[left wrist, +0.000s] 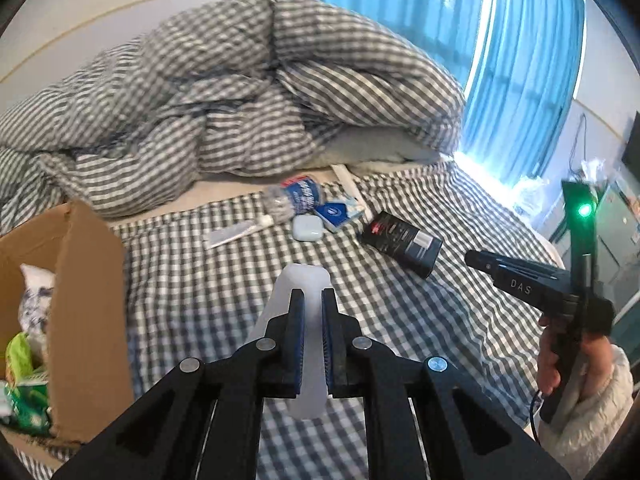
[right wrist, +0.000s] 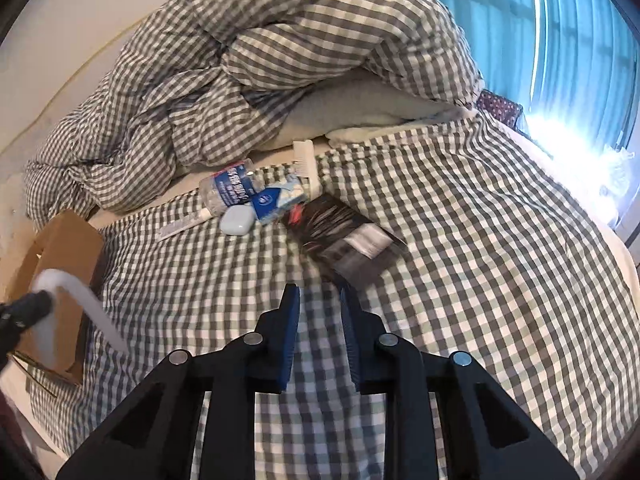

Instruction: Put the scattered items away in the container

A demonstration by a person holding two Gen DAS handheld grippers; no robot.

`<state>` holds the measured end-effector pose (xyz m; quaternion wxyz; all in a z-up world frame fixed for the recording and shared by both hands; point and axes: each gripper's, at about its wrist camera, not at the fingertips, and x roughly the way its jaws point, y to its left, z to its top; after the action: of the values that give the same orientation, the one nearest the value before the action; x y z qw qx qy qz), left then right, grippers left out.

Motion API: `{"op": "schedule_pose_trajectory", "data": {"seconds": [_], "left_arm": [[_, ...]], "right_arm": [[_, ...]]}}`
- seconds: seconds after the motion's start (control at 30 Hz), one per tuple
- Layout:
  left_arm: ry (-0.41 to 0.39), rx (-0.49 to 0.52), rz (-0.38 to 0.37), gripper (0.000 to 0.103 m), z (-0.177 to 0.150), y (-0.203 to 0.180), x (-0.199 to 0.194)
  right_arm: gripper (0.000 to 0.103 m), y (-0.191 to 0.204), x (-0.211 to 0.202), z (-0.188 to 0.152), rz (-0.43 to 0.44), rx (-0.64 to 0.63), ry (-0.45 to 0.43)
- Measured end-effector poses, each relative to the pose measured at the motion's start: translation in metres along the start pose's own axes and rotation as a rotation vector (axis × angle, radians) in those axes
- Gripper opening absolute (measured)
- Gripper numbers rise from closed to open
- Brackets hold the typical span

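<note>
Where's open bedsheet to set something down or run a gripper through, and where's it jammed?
Free: the checked sheet right of the black packet, out to the curtain side; also the strip between the cardboard box and the left gripper. Crowded: the cluster under the duvet, where bottle, earbud case, blue pack, tube and comb touch or overlap.

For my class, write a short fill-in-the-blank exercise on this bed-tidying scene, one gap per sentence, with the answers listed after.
1. The left gripper is shut on a white ____ object.
2. The right gripper holds ____.
3. The cardboard box stands on the ____ side of the left wrist view.
4. The white case lies beside a plastic ____ with a blue label.

Missing words: plastic; nothing; left; bottle
</note>
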<state>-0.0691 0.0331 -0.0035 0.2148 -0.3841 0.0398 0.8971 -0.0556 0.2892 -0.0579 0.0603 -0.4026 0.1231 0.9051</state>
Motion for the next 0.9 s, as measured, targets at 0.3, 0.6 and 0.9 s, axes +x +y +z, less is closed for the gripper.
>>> {"op": "schedule_pose_trajectory", "data": {"seconds": [0.3,0.6,0.9], "left_arm": [[-0.006,-0.020,0.008,0.007,-0.004,0.011,-0.011],[0.023,-0.023,0.015,0.008,-0.005,0.014,0.001],[0.063,-0.032,0.023,0.008,-0.009,0.014,0.014]], "right_arm": [[0.081,-0.010,0.039,0.011,-0.043,-0.179,-0.069],[0.083,0.002,0.138,0.027,-0.028,-0.432,0.097],[0.075,-0.003,0.167,0.034,-0.152,-0.414,0.124]]}}
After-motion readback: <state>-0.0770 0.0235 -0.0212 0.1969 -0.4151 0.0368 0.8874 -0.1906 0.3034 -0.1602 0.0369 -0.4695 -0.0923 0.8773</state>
